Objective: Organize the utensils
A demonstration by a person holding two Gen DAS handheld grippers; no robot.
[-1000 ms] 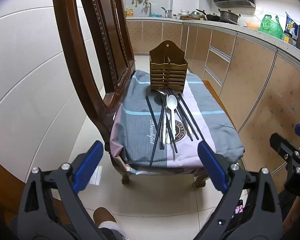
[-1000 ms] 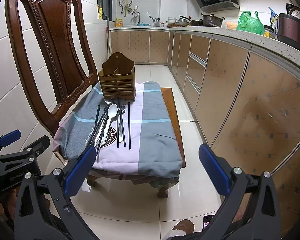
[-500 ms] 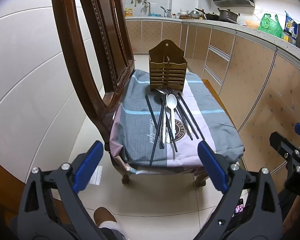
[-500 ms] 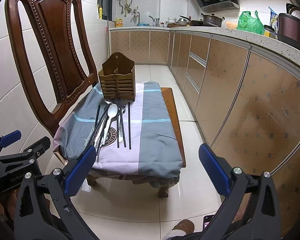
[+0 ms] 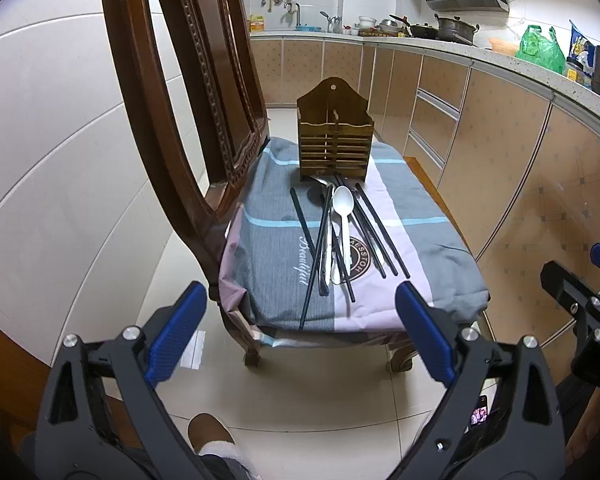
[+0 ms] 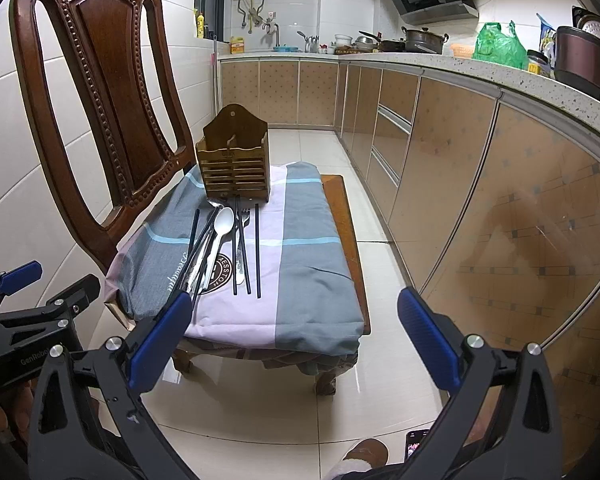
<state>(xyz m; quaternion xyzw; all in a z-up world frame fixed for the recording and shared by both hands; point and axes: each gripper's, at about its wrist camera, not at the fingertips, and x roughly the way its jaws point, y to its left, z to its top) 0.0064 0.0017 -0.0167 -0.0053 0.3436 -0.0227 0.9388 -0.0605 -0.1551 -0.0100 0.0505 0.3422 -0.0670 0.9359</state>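
Observation:
A brown slatted wooden utensil holder (image 5: pixel 334 136) (image 6: pixel 236 168) stands at the far end of a cloth-covered chair seat (image 5: pixel 268 256) (image 6: pixel 308 264). In front of it lie a white plastic spoon (image 5: pixel 343 216) (image 6: pixel 222 228), several black chopsticks (image 5: pixel 374 232) (image 6: pixel 257 248) and metal cutlery (image 5: pixel 325 240). My left gripper (image 5: pixel 300 334) is open and empty, held above the floor short of the seat's near edge. My right gripper (image 6: pixel 294 338) is open and empty, also short of the seat. Each gripper shows at the side of the other's view.
A carved dark wooden chair back (image 5: pixel 188 92) (image 6: pixel 100 100) rises on the left of the seat. Kitchen cabinets (image 6: pixel 440 168) and a cluttered counter (image 5: pixel 480 50) run along the right. The tiled floor (image 6: pixel 260 400) lies below, with a slippered foot (image 5: pixel 212 436).

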